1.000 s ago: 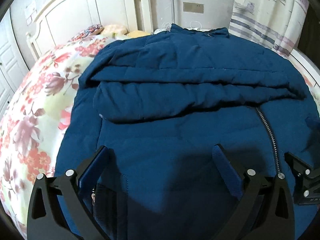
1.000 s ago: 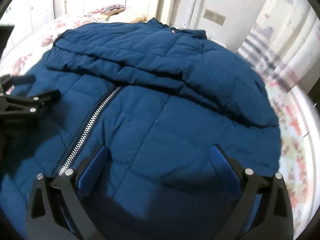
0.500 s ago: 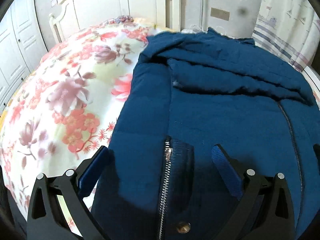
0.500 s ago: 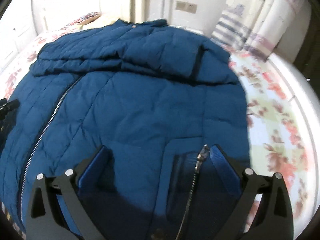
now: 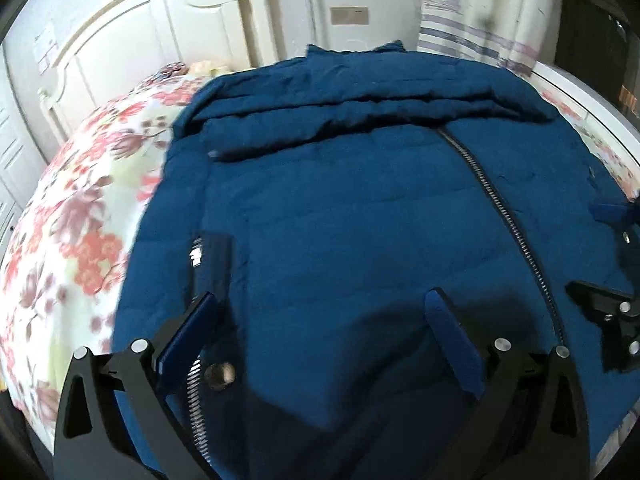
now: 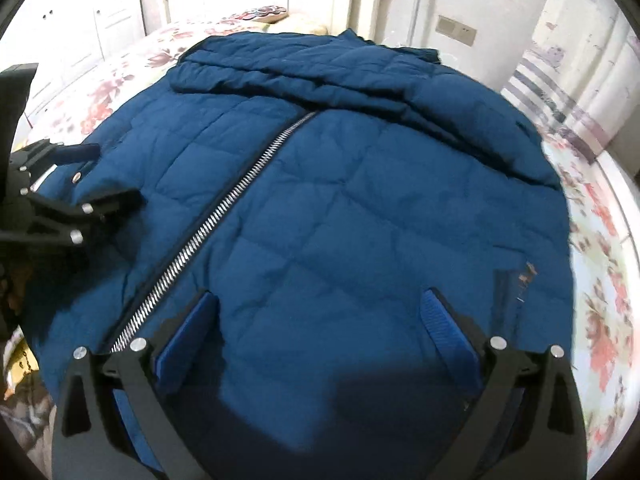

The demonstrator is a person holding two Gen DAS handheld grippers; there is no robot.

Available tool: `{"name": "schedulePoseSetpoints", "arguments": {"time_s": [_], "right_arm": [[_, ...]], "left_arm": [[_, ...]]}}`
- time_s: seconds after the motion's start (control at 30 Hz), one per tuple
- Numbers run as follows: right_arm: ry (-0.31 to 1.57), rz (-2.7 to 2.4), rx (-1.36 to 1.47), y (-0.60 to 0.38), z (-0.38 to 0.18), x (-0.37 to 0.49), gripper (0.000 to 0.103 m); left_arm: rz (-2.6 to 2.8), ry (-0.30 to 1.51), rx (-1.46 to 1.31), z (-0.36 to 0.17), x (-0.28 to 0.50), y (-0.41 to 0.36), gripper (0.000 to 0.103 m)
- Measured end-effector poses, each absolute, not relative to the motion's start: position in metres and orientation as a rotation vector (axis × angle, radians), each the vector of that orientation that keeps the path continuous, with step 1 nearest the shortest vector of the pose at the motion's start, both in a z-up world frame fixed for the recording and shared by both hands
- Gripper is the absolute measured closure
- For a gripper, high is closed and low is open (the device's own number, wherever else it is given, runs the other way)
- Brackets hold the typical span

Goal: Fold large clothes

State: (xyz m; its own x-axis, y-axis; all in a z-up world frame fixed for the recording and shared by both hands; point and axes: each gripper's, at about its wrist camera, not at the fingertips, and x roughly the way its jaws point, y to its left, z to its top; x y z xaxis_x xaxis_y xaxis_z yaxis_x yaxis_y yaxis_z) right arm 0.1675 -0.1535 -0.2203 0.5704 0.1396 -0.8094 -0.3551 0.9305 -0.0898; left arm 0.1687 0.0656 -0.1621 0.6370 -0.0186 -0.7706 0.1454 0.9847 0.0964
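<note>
Left gripper (image 5: 320, 320): jaws spread, hovering over the hem of the jacket (image 5: 360, 208).
Right gripper (image 6: 320, 320): jaws spread, holding nothing.
Technique: both should be pinching the hem evenly on either side of the zipper (image 6: 224, 208).

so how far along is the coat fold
Partly done. Done: the blue padded coat lies flat on the floral bed, zip closed, sleeves folded across its far end. In hand: nothing; the left gripper and right gripper are both open over the near hem. Left: folding the body up.
</note>
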Motion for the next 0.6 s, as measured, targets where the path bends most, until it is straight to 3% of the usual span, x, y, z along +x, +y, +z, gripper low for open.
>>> {"name": "schedulePoseSetpoints", "arguments": {"time_s": [0.33, 0.6], "right_arm": [[0.878, 0.274, -0.196, -0.208, -0.231, 0.105, 0.002], [0.775, 0.361, -0.348, -0.161, -0.206, 0.078, 0.003]], "left_arm": [[-0.088, 0.847, 0.075, -0.177, 0.113, 0.111, 0.004], [-0.201, 0.748, 0.165, -0.146, 0.081, 0.06, 0.005]]}}
